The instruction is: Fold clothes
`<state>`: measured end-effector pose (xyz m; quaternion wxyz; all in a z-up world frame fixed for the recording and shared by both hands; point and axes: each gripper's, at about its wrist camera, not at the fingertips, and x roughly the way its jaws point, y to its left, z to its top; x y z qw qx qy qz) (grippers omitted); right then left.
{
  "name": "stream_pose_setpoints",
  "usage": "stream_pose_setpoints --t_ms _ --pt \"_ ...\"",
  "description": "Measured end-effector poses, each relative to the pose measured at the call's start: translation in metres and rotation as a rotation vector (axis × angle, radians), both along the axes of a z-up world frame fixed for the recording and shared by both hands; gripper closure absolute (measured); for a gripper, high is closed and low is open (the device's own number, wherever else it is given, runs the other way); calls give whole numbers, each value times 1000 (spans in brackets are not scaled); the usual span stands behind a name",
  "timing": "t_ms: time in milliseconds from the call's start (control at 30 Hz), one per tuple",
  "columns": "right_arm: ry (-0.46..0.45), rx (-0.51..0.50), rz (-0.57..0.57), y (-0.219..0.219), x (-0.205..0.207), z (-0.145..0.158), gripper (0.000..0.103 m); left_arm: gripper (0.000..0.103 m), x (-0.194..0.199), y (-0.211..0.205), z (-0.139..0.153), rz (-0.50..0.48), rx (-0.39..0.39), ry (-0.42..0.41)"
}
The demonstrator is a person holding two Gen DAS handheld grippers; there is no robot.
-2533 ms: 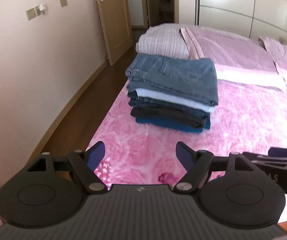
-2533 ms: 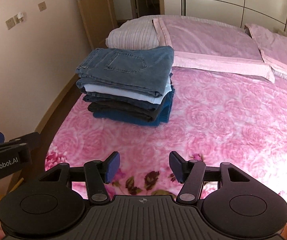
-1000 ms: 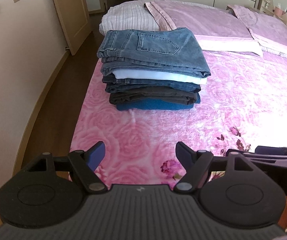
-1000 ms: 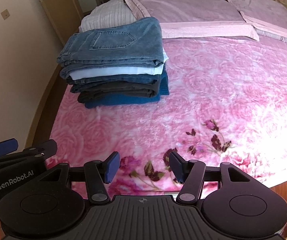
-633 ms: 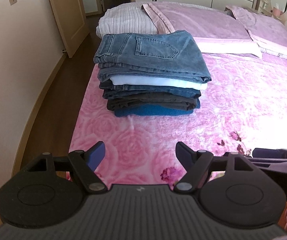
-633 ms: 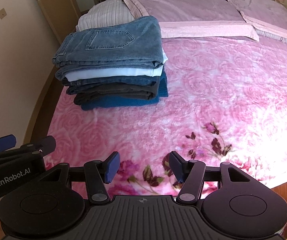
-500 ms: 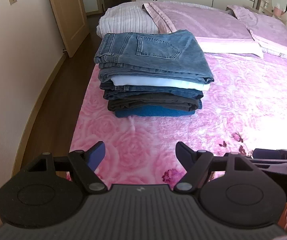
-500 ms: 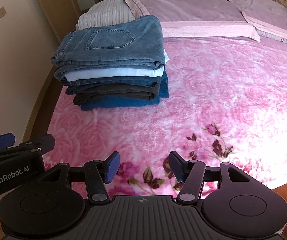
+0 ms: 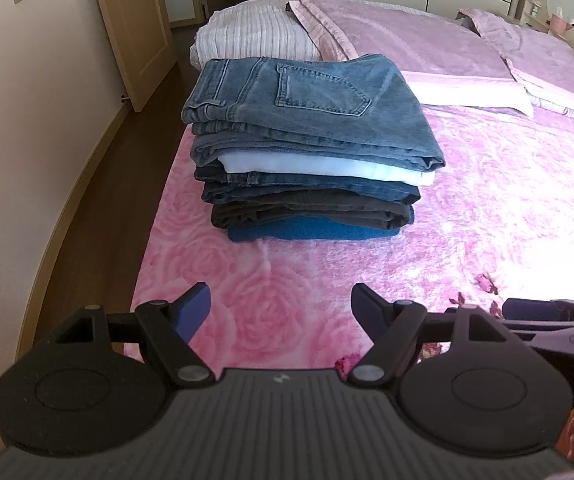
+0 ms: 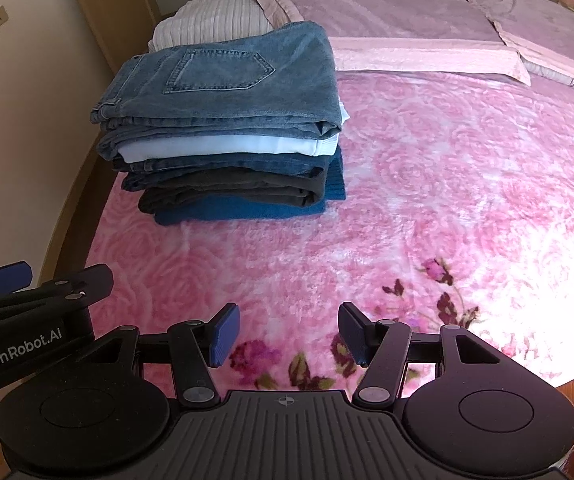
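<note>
Hanging above the near end of the bed, the left gripper (image 9: 281,307) stood with its jaws spread wide and nothing between its blue-padded fingers (image 9: 195,312). The right gripper (image 10: 289,334) was likewise released, its jaws apart over bare blanket, empty. The two tools sat side by side, close but not touching: from the right wrist view the left one showed at the left edge, and from the left wrist view the right one showed at the right edge.

Straight ahead of the left gripper, well beyond its fingertips, lay the stack of folded clothes (image 9: 311,184) on the pink rose-patterned fleece blanket (image 9: 487,220). For the right gripper the same stack (image 10: 227,152) lay ahead and off to the left. The top piece was a pair of faded blue denim jeans (image 9: 311,108), back pocket facing up. Under it came a white folded garment (image 9: 327,168), then a darker blue denim pair (image 9: 327,188), a charcoal pair (image 9: 319,210), and a deep blue knitted piece (image 9: 315,232) at the bottom, resting on the blanket. Neither gripper touched the stack.

Beyond the stack, further from both grippers, lay a white striped pillow (image 9: 255,32) and a mauve quilted bedspread (image 9: 407,36). Left of the left gripper ran a dark wooden floor (image 9: 103,184) and a light wooden door (image 9: 135,28).
</note>
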<state>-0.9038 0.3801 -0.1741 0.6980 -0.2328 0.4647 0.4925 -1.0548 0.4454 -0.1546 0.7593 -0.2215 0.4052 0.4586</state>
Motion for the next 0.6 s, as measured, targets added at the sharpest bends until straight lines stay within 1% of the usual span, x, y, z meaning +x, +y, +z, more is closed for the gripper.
stream_pose_setpoints --t_ms 267,600 --pt "-1 1 27 12 -6 -4 45 28 -5 9 -3 17 3 8" --pt "2 21 24 19 -4 -7 45 28 1 17 -4 8 23 9"
